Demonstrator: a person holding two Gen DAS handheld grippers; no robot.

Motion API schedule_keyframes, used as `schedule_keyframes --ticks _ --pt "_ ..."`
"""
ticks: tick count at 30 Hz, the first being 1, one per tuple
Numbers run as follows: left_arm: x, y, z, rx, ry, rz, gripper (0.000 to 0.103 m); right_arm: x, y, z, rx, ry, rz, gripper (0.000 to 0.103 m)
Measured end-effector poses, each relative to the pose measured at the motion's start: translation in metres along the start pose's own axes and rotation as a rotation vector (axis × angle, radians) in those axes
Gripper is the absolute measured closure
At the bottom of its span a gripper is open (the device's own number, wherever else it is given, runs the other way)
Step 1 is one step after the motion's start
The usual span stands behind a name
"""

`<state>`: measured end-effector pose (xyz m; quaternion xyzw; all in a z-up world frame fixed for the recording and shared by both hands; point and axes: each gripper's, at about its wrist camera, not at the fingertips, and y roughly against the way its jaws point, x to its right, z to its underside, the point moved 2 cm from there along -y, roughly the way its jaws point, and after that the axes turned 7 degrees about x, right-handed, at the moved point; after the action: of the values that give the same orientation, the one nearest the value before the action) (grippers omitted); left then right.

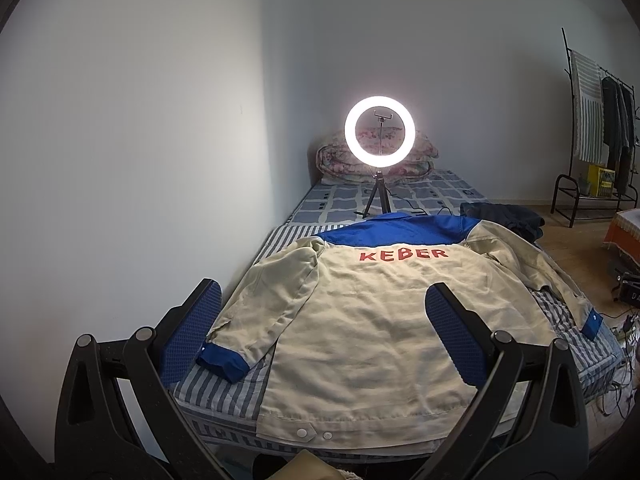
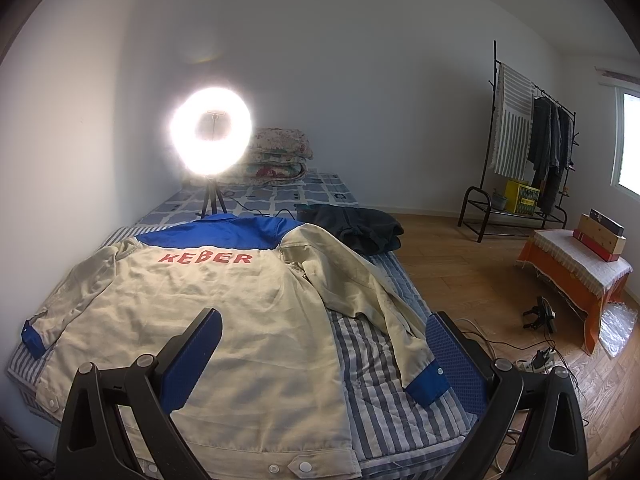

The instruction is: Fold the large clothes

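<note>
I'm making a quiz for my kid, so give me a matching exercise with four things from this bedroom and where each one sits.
Things:
1. jacket
2. ring light
3. folded quilt
4. dark clothes pile

Places:
A. stacked at the head of the bed
B. on a tripod beyond the collar
C. spread back-up on the striped sheet
D. beside the jacket's blue shoulder, at the bed's floor-side edge

Pairs: 1-C, 2-B, 3-A, 4-D

The jacket [image 1: 360, 320] lies flat on the bed [image 1: 224, 392], ring light [image 1: 379, 135] standing behind it.
</note>
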<state>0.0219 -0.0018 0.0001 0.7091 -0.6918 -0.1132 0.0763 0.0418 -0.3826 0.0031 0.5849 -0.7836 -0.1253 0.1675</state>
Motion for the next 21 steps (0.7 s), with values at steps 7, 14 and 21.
schedule_keyframes --ticks 7,14,21 --pt "0.0005 0.0005 -0.0012 0.004 -0.001 -0.002 0.0 0.0001 0.0002 -0.0002 0.001 -0.001 -0.001 0.0" --pt "0.0011 0.0024 0.0004 0.005 -0.001 -0.002 0.0 -0.0001 0.0004 -0.0002 0.002 0.0 0.0 0.0" --pt "0.002 0.0028 -0.0029 0.007 -0.003 -0.003 0.0 -0.0009 0.0008 0.0004 0.002 -0.002 0.0 0.0"
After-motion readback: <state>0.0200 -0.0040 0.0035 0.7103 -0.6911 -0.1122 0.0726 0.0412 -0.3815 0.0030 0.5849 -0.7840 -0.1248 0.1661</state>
